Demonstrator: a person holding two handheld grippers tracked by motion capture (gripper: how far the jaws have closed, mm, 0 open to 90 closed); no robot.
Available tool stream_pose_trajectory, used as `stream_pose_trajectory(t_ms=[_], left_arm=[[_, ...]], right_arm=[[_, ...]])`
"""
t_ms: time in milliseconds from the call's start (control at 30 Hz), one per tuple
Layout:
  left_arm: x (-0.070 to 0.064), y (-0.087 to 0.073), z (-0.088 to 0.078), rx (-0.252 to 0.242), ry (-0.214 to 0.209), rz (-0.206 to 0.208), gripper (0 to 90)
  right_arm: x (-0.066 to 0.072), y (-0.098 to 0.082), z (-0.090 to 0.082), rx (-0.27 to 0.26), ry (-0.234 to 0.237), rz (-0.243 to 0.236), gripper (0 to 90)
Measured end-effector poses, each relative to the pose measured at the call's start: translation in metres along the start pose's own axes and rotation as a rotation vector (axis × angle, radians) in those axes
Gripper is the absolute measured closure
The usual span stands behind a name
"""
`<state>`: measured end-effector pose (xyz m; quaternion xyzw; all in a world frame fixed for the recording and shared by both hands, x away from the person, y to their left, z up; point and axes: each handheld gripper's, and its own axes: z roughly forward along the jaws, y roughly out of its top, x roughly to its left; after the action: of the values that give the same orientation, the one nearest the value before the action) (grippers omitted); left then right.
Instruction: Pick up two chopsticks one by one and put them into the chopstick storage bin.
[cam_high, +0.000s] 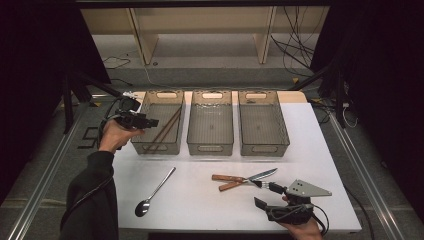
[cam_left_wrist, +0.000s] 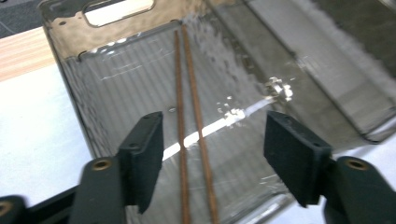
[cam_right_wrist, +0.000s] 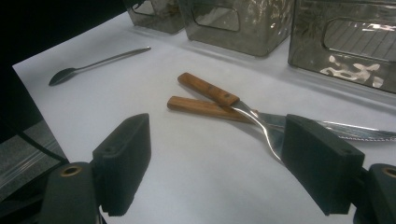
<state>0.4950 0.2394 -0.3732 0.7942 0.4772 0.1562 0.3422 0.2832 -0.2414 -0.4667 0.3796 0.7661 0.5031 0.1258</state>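
- My left claw (cam_left_wrist: 212, 158) stands spread above the left bin (cam_left_wrist: 74, 60); the chopsticks (cam_left_wrist: 189, 116) lie released inside, sorted by type.
- My right claw (cam_right_wrist: 210, 163) is spread, empty, near the desk's front edge, beside the crossed knife and fork (cam_right_wrist: 219, 100).

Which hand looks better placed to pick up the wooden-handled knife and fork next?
The right. Its open claw sits beside the crossed knife and fork, while the left claw hangs open over the far-left bin holding the chopsticks.

A pale wooden shelf frame (cam_high: 200, 30) stands on grey floor (cam_high: 210, 75) behind the table, darkness either side.
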Motion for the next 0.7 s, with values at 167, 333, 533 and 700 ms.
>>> stream_pose_trajectory(t_ms=[167, 333, 533, 700], left_arm=[[-0.016, -0.009, -0.01, -0.003, -0.014, 0.01, 28.9], [-0.033, -0.022, -0.019, -0.007, -0.008, 0.012, 25.6], [-0.051, -0.041, -0.027, -0.016, -0.006, 0.025, 23.7], [-0.061, -0.055, -0.029, -0.002, 0.009, 0.029, 22.2]], right_arm=[[0.0, 0.0, 0.0, 0.002, 0.001, 0.0, 24.9], [0.0, 0.0, 0.0, 0.003, 0.0, 0.001, 24.9], [0.001, 0.0, 0.001, 0.001, 0.001, -0.005, 24.9], [0.001, 0.0, 0.001, 0.003, 0.002, -0.005, 24.9]])
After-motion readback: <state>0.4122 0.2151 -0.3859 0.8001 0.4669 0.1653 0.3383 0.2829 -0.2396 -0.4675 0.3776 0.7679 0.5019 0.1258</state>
